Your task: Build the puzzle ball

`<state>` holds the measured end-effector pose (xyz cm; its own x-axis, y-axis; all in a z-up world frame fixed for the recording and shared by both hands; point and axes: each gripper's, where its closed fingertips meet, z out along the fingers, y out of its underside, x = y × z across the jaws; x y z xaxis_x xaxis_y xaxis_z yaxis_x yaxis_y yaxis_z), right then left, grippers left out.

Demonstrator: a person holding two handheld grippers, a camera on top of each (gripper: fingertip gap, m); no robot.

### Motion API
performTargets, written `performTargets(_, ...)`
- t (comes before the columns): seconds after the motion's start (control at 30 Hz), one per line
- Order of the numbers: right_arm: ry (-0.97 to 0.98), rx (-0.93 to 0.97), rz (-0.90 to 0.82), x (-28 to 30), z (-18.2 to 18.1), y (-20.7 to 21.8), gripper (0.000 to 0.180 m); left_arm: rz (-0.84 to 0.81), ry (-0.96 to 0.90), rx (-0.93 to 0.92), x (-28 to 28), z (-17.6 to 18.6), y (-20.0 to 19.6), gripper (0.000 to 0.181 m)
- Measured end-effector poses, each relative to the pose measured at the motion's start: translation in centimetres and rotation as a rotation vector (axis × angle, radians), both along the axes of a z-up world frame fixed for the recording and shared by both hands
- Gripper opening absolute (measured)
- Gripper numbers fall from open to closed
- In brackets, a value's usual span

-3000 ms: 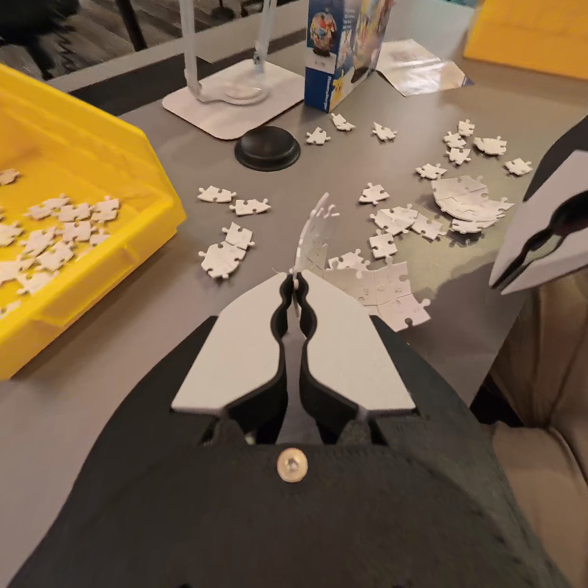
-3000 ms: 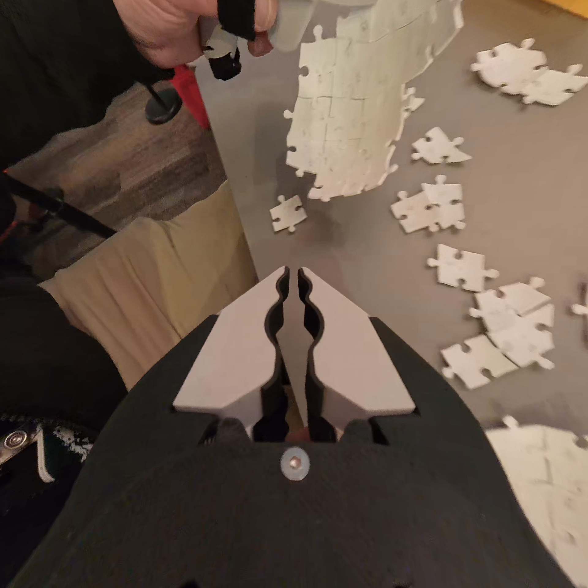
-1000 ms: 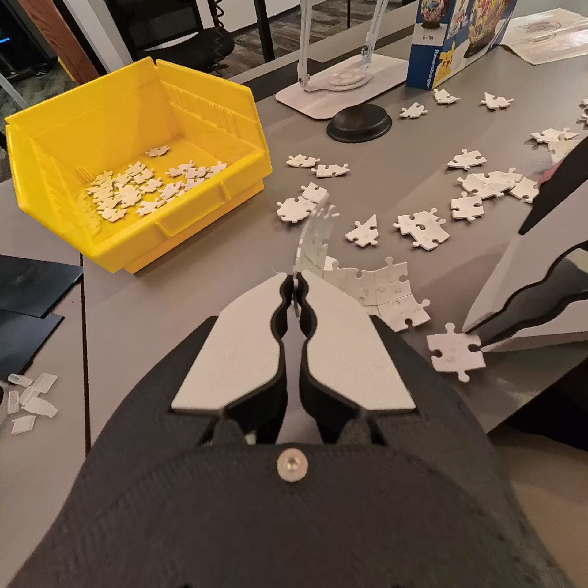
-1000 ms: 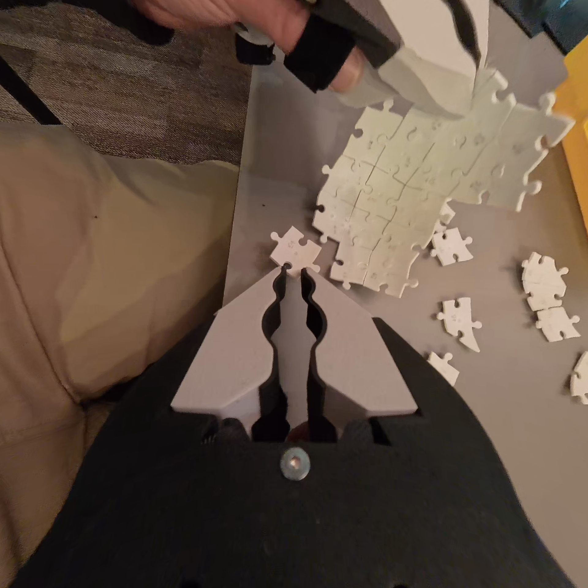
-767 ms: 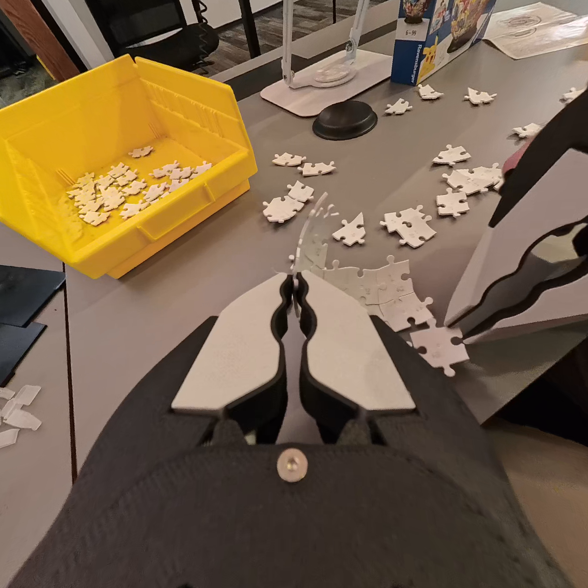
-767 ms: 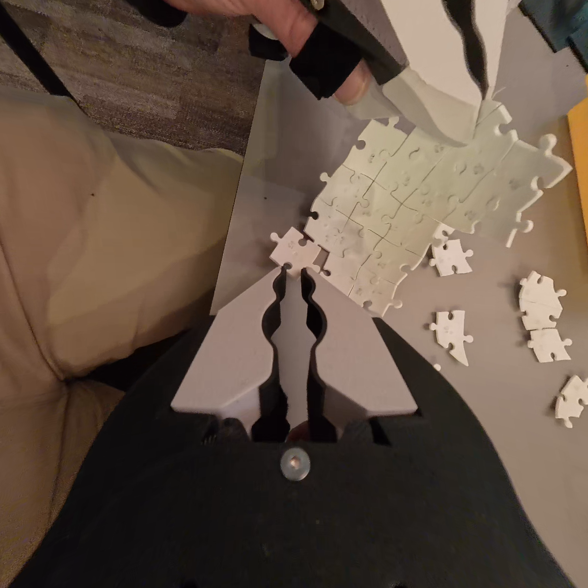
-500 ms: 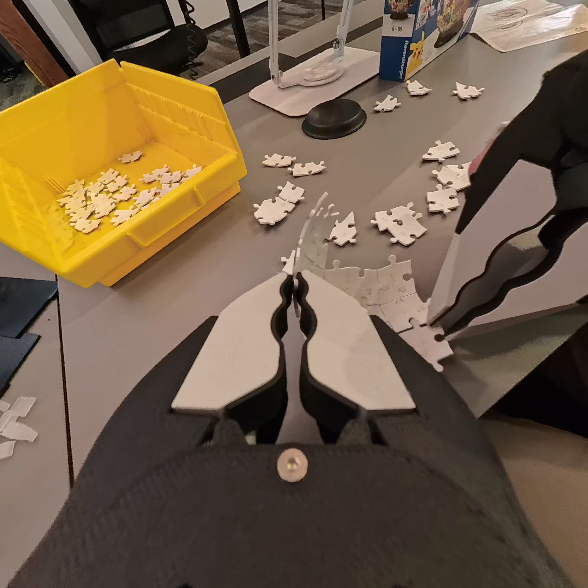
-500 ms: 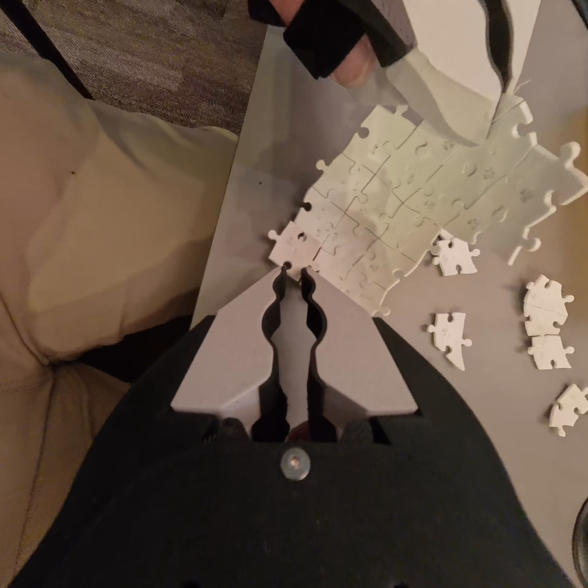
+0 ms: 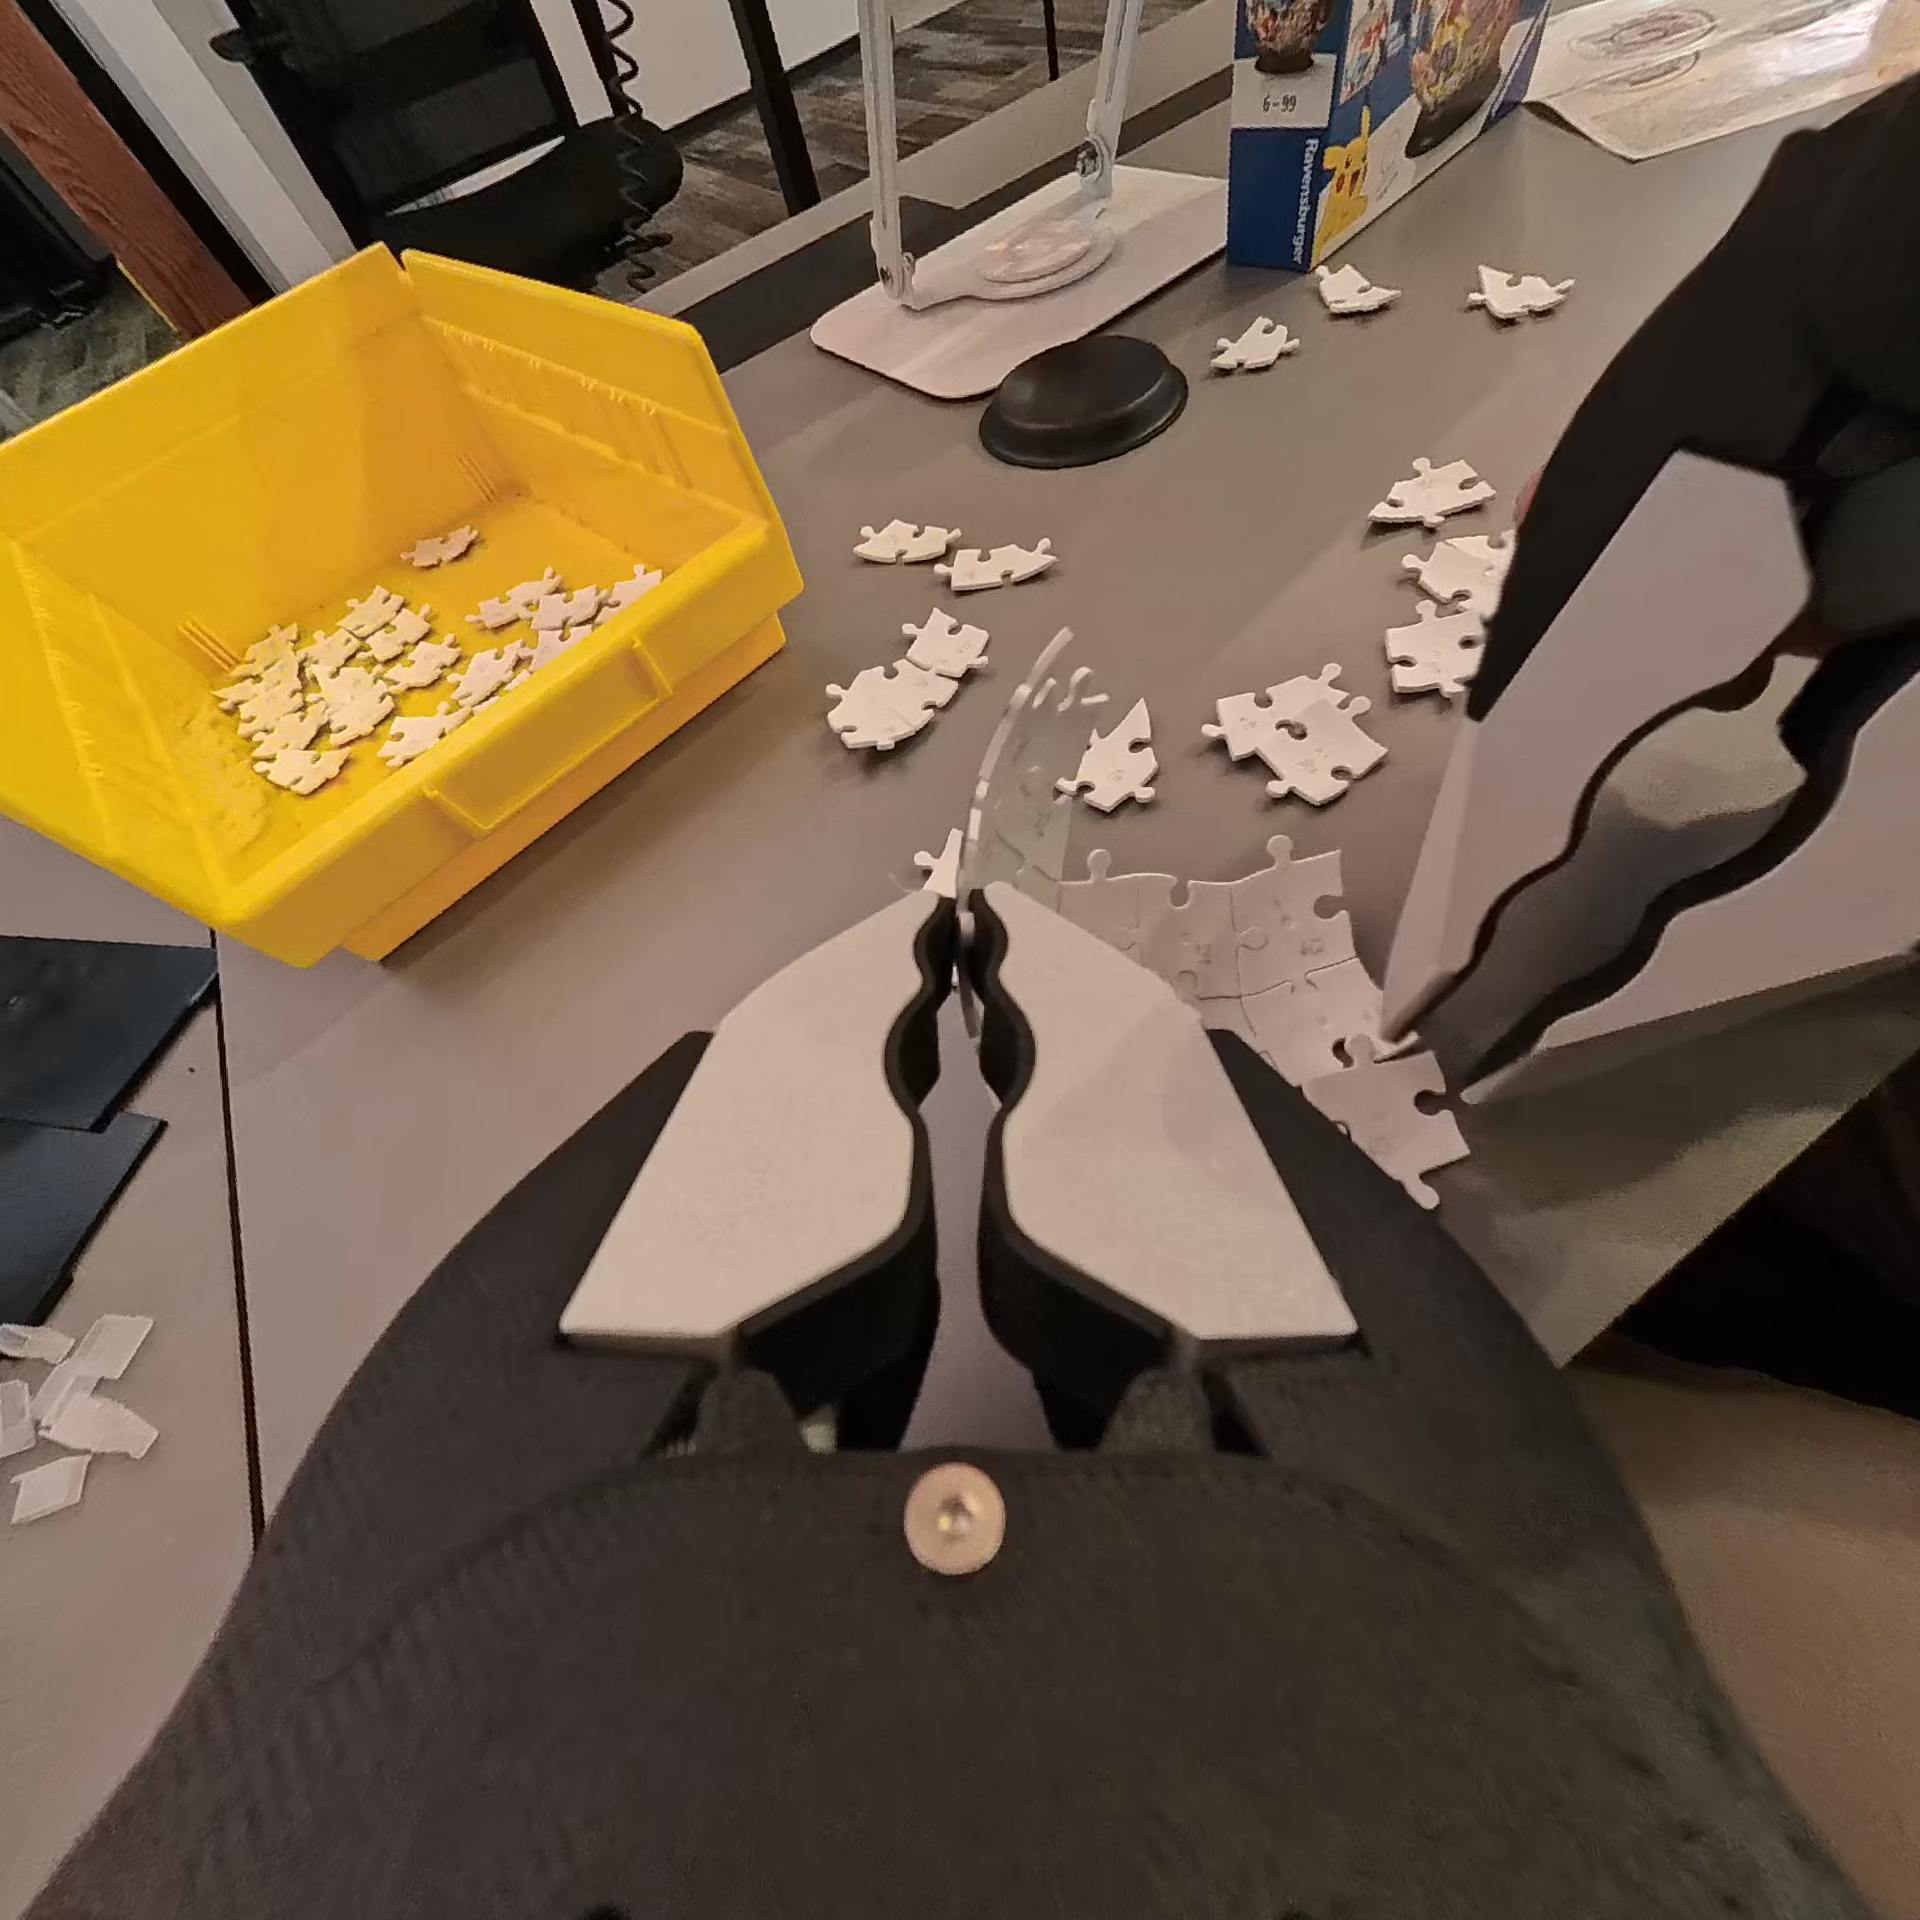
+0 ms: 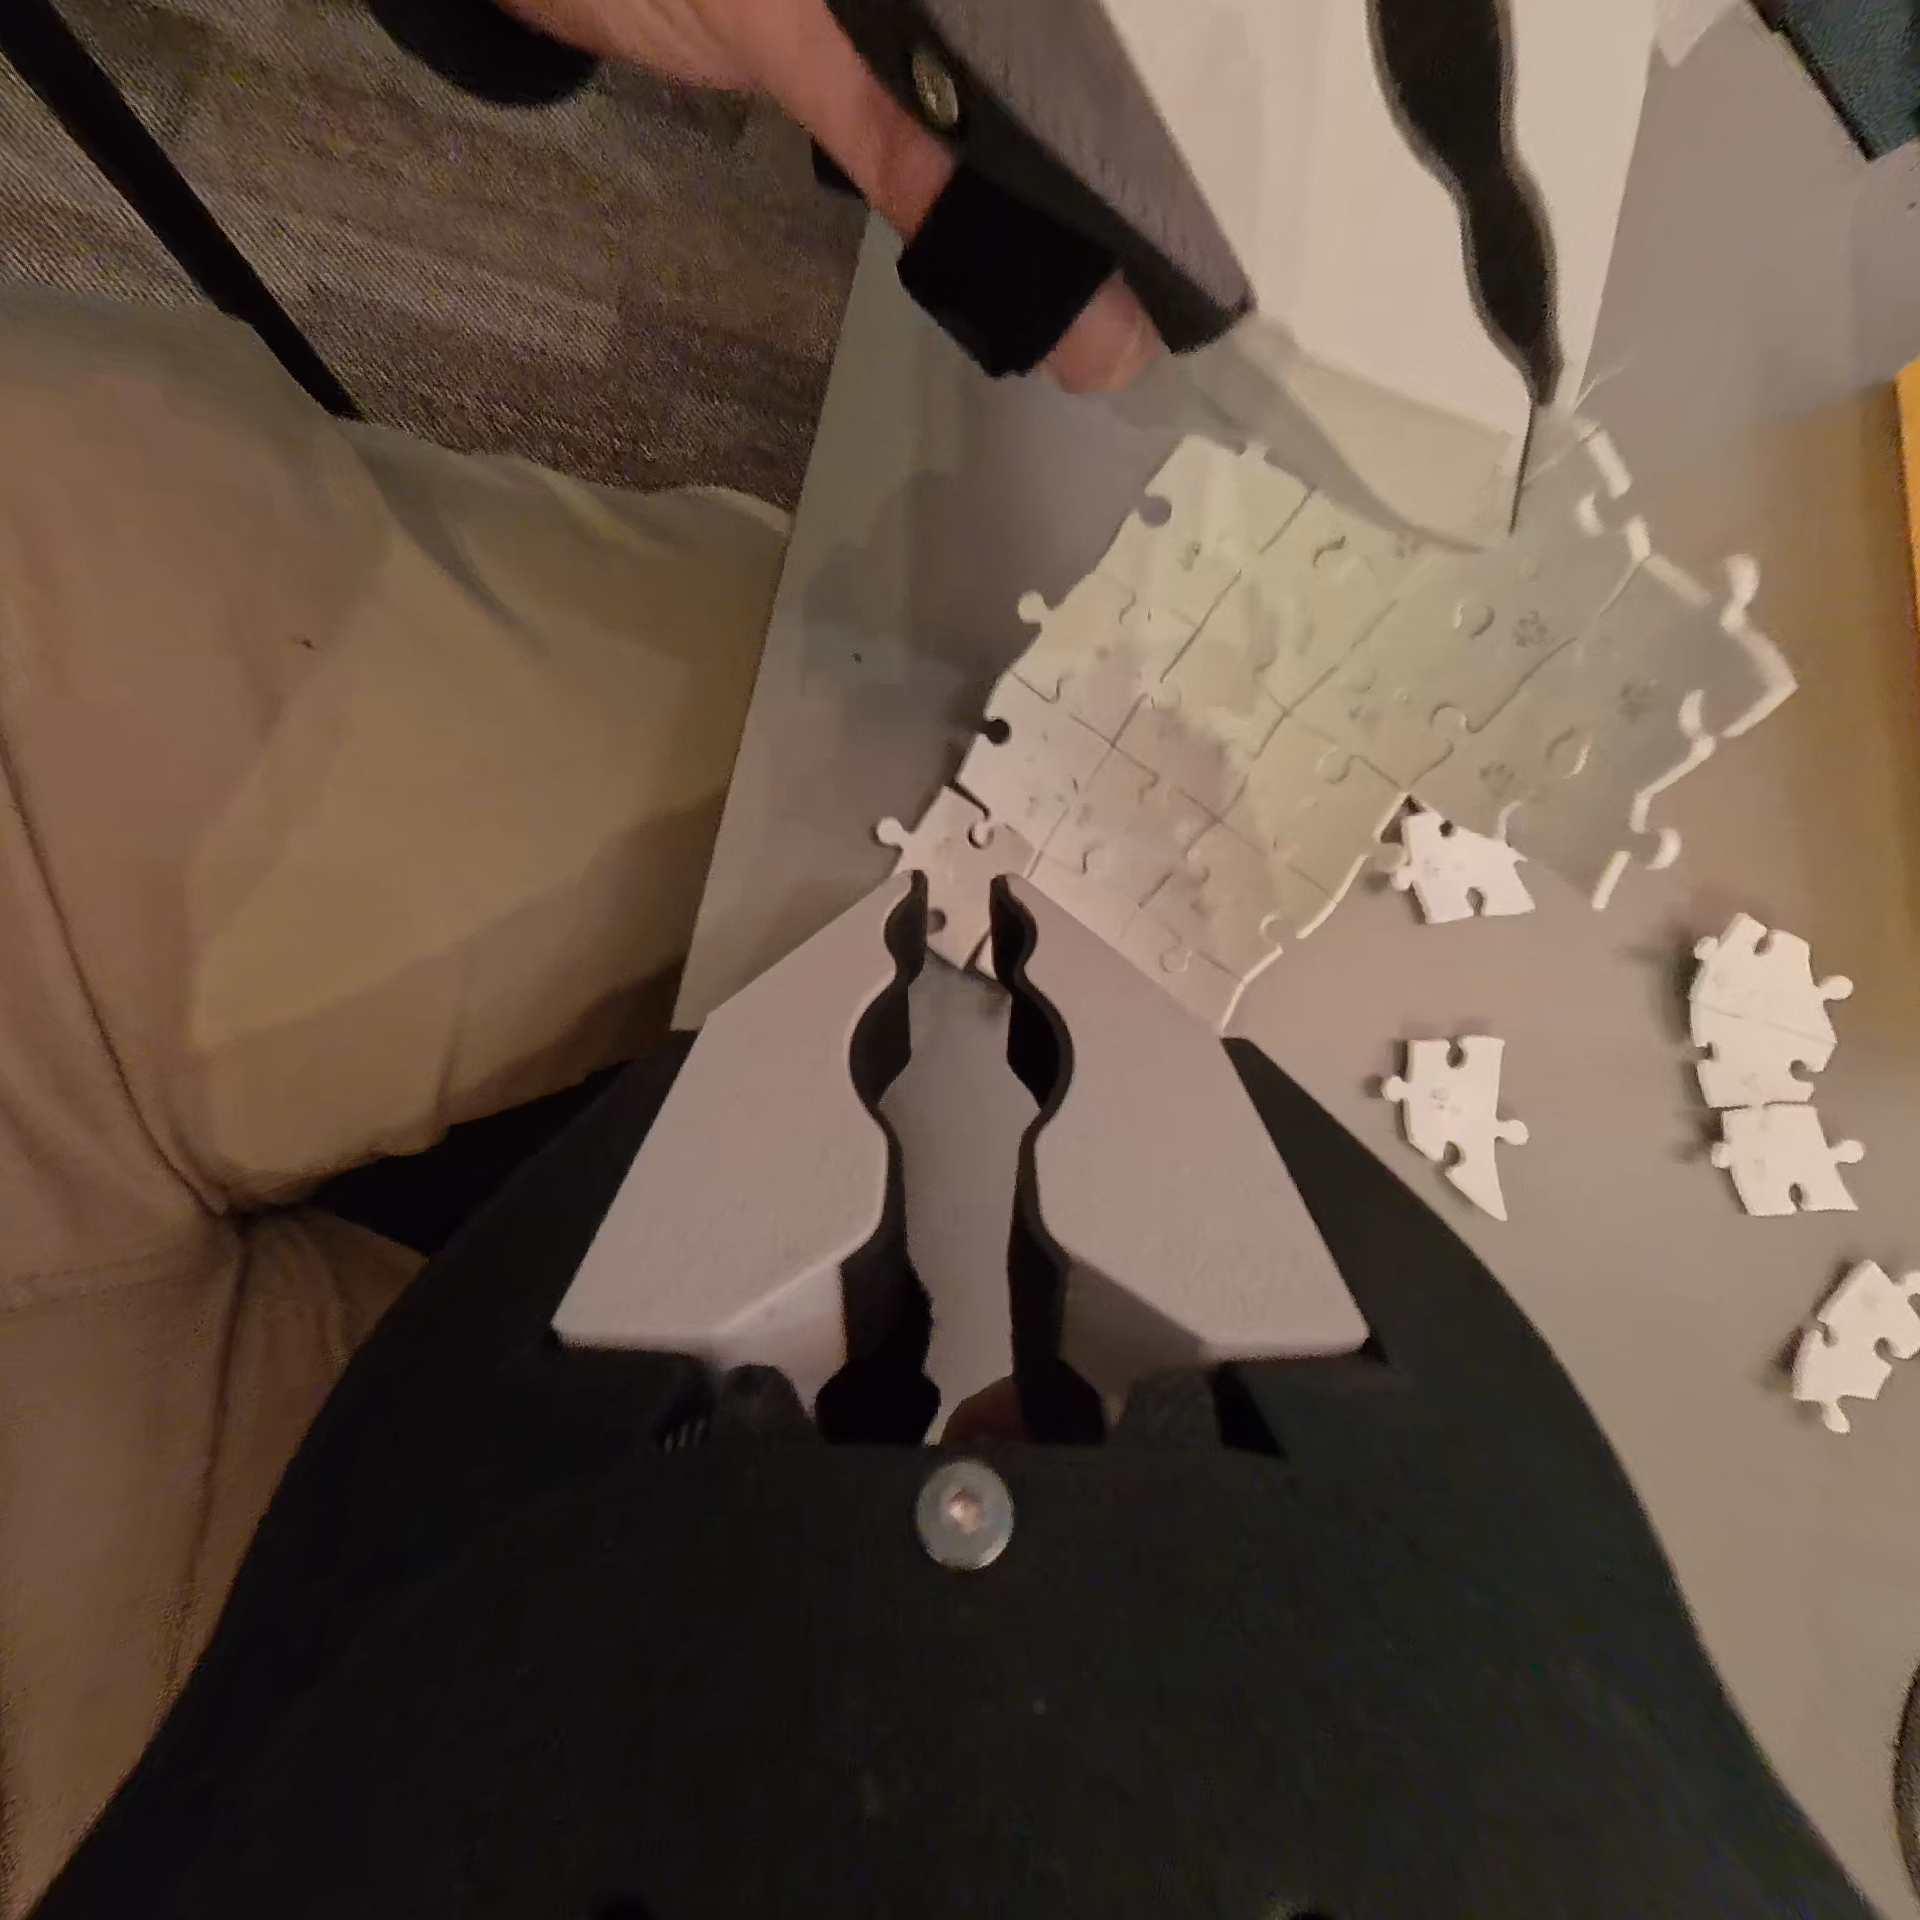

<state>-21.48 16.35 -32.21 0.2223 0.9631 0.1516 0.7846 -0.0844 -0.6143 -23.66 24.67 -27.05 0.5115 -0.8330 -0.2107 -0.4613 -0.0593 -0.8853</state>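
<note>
The curved panel of joined pieces hangs over the near table edge, pinched at its upper rim by the left gripper, pressed together on it; at the panel's lowest corner sits the single piece, touching or just overlapping that edge. The right gripper straddles this piece from below with a narrow gap between its tips, whether it grips I cannot tell; seating it means pushing up and right, along the fingers' line. Loose pieces and the yellow bin lie beyond.

Probably office: grey desk, swivel chair, carpet floor, yellow parts bin
</note>
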Motion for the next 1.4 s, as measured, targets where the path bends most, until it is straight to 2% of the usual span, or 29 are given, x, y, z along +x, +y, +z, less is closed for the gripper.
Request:
performTargets(0.17,-0.003,0.023,-0.028,-0.6,-0.6,0.5,0.0,-0.005,-0.001,0.004,0.0,0.0,-0.1,0.002)
performTargets(0.5,-0.005,0.017,-0.09,-0.7,-1.6,1.1,0.0,-0.009,-0.002,0.027,0.0,0.3,-0.4,0.002)
performTargets(0.9,0.09,-0.201,-0.281,-0.9,-1.6,1.6,0.0,0.019,-0.007,0.063,0.0,0.7,-0.4,0.002)
performTargets(1.2,0.086,-0.219,-0.318,-1.0,-1.6,1.7,0.0,0.037,-0.007,0.085,0.1,0.9,-0.5,0.002)
performTargets(1.4,0.154,-0.336,-0.373,-1.0,-1.6,1.8,0.0,0.043,-0.01,0.085,0.0,0.8,-0.5,0.003)
